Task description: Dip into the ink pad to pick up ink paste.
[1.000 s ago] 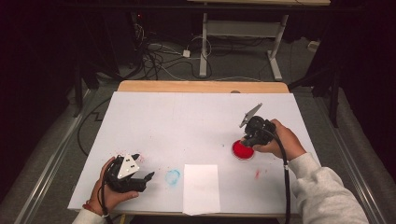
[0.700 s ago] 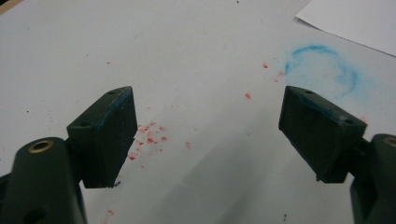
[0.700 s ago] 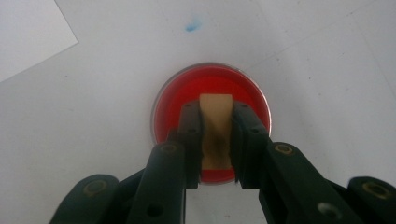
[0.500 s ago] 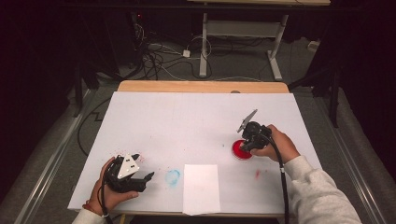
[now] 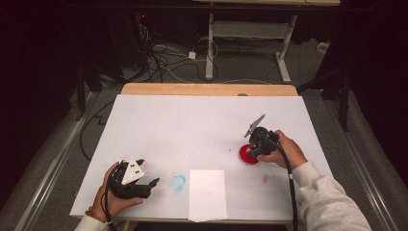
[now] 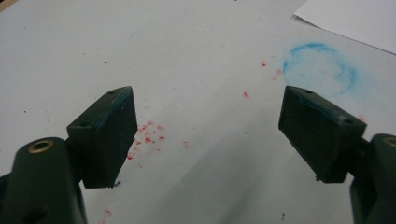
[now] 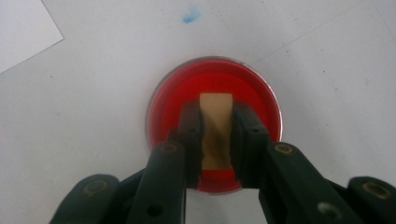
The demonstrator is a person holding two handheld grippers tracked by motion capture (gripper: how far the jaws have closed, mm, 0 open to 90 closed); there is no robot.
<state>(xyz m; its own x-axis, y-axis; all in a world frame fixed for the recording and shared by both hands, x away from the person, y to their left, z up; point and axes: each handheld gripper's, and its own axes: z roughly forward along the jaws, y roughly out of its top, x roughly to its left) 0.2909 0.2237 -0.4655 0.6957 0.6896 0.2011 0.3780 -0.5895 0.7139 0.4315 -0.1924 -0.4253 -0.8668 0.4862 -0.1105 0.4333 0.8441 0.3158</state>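
A round dish of red paint (image 5: 246, 156) sits on the right side of the white table cover (image 5: 192, 125). My right gripper (image 5: 257, 145) hangs directly over it, pointing down. In the right gripper view the gripper (image 7: 215, 119) is shut on a small tan block (image 7: 215, 105), whose lower end is at or just above the red paint (image 7: 170, 100); I cannot tell whether it touches. At the front left my left gripper (image 5: 148, 172) rests in a hand, open. The left gripper view shows nothing between its jaws (image 6: 210, 126), whose pads carry blue smears.
A blue ring print (image 5: 178, 177) marks the cover just right of the left gripper, also visible as a blue ring (image 6: 299, 49). A white paper sheet (image 5: 207, 192) lies at the front edge. Red specks (image 6: 147, 137) dot the cover. Cables and desk legs are beyond the table.
The right gripper has sunk a little toward the red dish with the tan block still held. The left gripper has stayed put.
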